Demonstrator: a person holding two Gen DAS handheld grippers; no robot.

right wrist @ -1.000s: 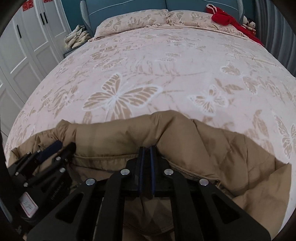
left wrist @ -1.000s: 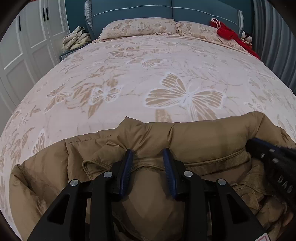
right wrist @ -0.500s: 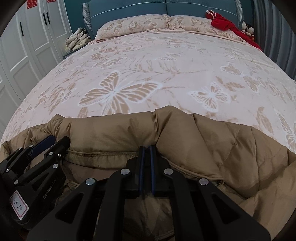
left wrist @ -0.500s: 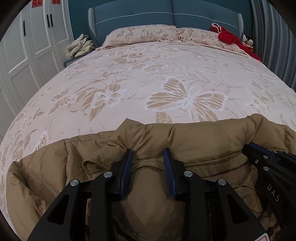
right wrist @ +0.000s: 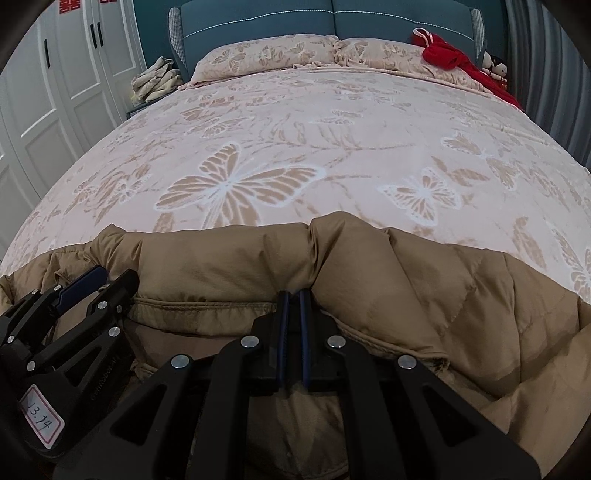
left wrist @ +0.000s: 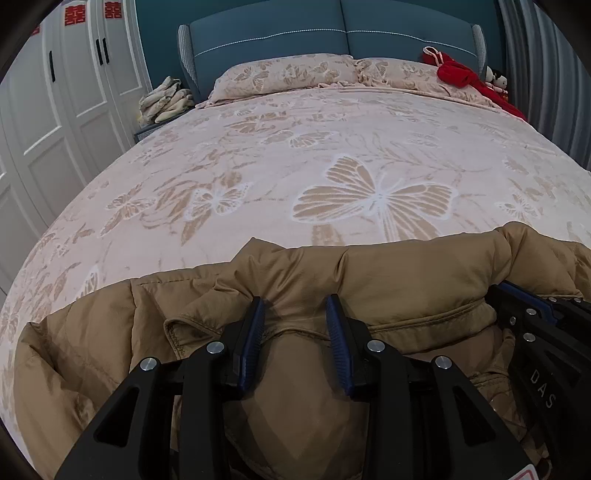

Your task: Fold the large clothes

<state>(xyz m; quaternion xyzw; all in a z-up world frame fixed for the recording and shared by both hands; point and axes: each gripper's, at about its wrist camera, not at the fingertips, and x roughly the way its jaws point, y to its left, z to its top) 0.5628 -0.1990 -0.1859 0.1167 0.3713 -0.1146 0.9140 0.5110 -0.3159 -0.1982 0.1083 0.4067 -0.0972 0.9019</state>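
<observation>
A tan quilted padded jacket lies on the near edge of the butterfly-patterned pink bedspread. The left gripper grips a thick bunch of its collar edge, jaws partly apart; the right gripper pinches a thin fold, nearly closed. Likely mid-fold: next, carry the edge over evenly. White wardrobe doors stand left, a teal headboard far.

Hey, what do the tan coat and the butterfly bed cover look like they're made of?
Tan coat: looks like a matte woven shell with puffy padding, judging by its quilted stitch lines and soft bulges; the filling can't be seen. Butterfly bed cover: apparently plush fleece, with a raised, fuzzy pattern and a soft sheen.
</observation>
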